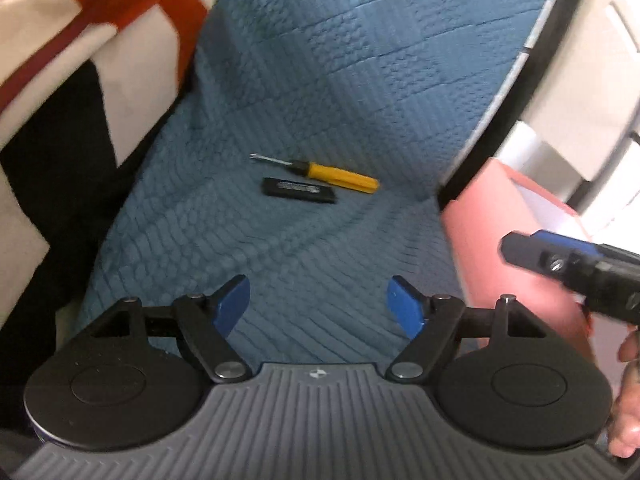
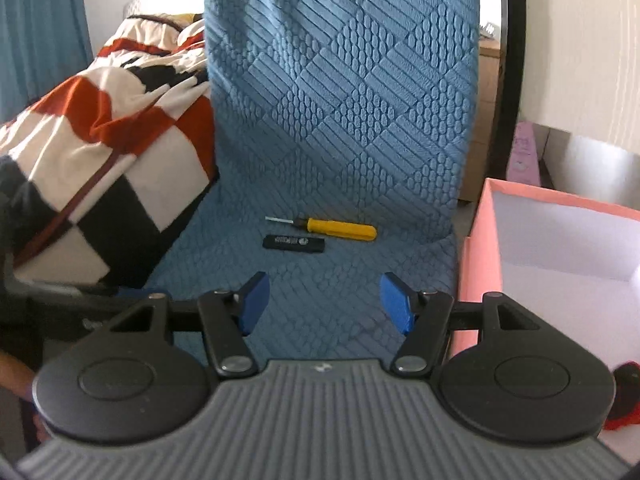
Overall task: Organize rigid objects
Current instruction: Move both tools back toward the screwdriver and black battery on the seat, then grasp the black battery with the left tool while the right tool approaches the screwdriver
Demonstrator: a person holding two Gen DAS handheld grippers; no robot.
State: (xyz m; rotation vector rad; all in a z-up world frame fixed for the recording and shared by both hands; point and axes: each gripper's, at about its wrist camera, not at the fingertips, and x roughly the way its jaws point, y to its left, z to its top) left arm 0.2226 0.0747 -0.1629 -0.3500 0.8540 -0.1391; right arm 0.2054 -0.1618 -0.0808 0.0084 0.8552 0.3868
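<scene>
Left wrist view shows a yellow-handled screwdriver point(image 1: 335, 174) lying flat on the blue quilted bedcover point(image 1: 320, 80), its thin metal shaft to the left, and just in front of it a small flat black device point(image 1: 299, 189), perhaps a USB stick, almost touching. Both look stiff and light; I judge the ribbed yellow handle the best place to grip, across its width, since the shaft is thin and slippery. The black piece is low, so the pads must go close to the soft cover. To the right stands a pink box point(image 2: 480, 240), open. The left gripper point(image 1: 319, 306) and the right gripper point(image 2: 325, 303) are both open and empty, well apart from the objects.
</scene>
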